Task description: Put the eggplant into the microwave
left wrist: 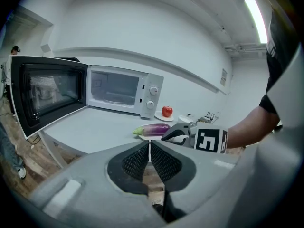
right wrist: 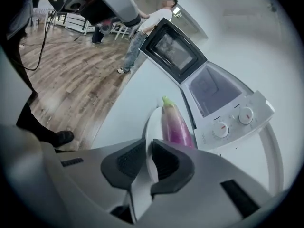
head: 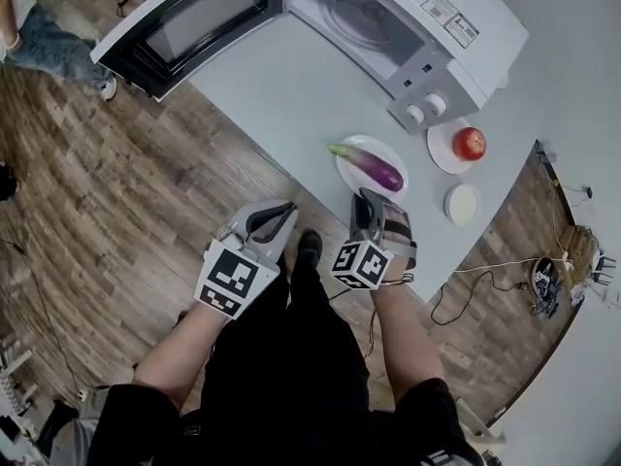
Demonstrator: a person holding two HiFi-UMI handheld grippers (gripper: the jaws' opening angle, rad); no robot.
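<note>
1. Eggplant [head: 375,169] lies on the white plate [head: 384,148] on the table [head: 281,95], in front of the microwave [head: 408,27], with its green stem end away from your right gripper [head: 367,198].
2. Your right gripper's jaws are clamped on the near rim of that plate, and the rim runs between the pads.
3. Your left gripper [head: 277,212] hangs off the table edge over the wood floor [head: 116,183], its jaws pressed together with nothing between them.
4. The microwave's door [head: 194,17] stands wide open.
5. A red apple [head: 470,144] sits on a small plate near the knobs.
</note>
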